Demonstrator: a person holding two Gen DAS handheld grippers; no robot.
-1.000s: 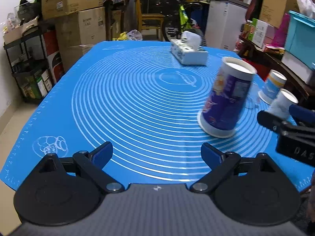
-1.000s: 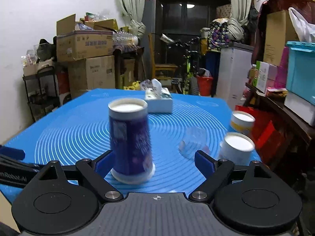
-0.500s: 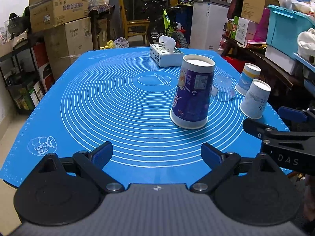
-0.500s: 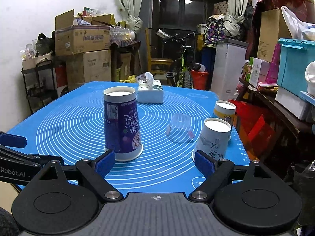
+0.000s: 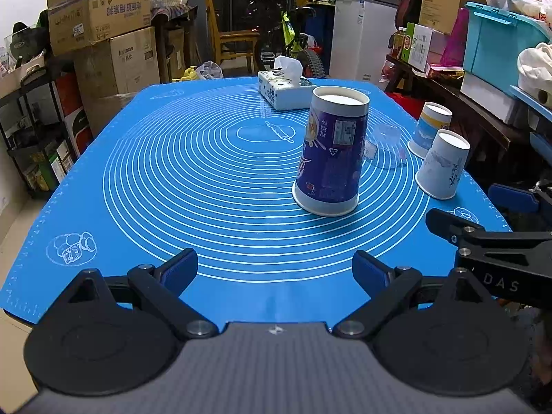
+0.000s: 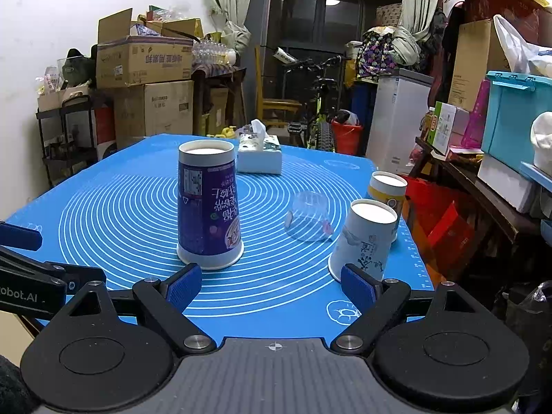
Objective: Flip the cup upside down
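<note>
Both grippers have drawn back toward the near edge of the blue mat (image 5: 207,172) since a second ago, and the purple cup (image 5: 332,153), which was tilted then, now stands steady. The left gripper (image 5: 275,267) is spread wide and holds nothing, its blue-padded fingers (image 5: 179,265) hovering over the near part of the mat. The right gripper (image 6: 270,284) is likewise spread and empty; in its own view one pad sits low in front of the purple cup (image 6: 208,203) and the other in front of a white paper cup (image 6: 364,238), touching neither as far as can be told. From the left wrist view the right gripper (image 5: 483,227) shows at the right edge of the frame, off the mat's corner.

The purple cup rests upside down, wide rim on the mat and white base up, right of the mat's middle and well clear of both tools. Behind it and to the right lies a clear plastic cup (image 6: 308,217), also inverted. Further right, at the mat's edge, the white paper cup (image 5: 443,165) and a yellow-banded paper cup (image 5: 429,129) stand just beside each other, both inverted. A tissue box (image 5: 284,91) sits at the far side of the mat. Cardboard boxes (image 5: 103,10), a bicycle (image 6: 321,103) and a teal bin (image 5: 500,34) crowd the room around the table.
</note>
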